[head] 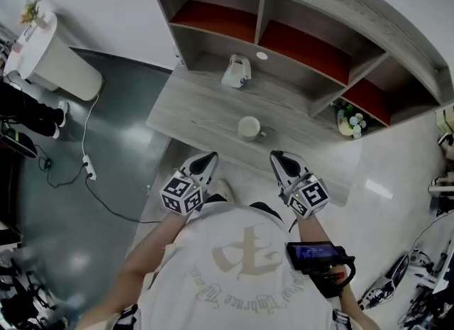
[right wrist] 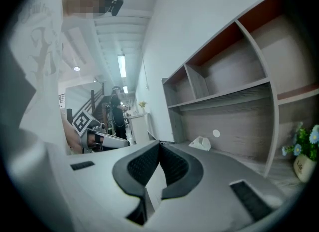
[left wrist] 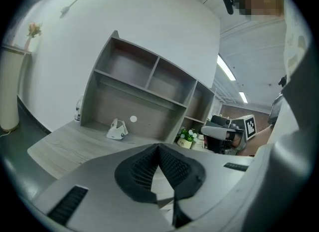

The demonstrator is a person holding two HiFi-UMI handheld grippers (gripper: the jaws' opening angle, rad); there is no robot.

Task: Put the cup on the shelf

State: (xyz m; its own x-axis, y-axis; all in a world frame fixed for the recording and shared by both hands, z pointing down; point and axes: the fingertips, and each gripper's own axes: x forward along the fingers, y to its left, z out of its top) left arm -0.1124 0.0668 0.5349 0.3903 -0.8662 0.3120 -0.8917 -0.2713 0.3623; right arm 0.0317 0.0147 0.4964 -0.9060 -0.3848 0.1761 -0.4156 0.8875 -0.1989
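Observation:
A white cup (head: 249,128) with its handle to the right stands on the grey wooden desk (head: 191,112), near the front edge. Behind it rises the grey shelf unit (head: 323,20) with red-backed compartments. My left gripper (head: 210,157) and right gripper (head: 277,156) hover side by side just short of the desk's front edge, with the cup ahead and between them. Both are shut with nothing in them. In the left gripper view the jaws (left wrist: 158,147) meet at the tips, and so do those in the right gripper view (right wrist: 159,144). Neither gripper view shows the cup.
A small white holder (head: 236,72) sits at the back of the desk under the shelf. A potted plant (head: 350,121) stands in the lower right compartment. A white bin (head: 53,55) and a cable (head: 89,169) are on the dark floor at left.

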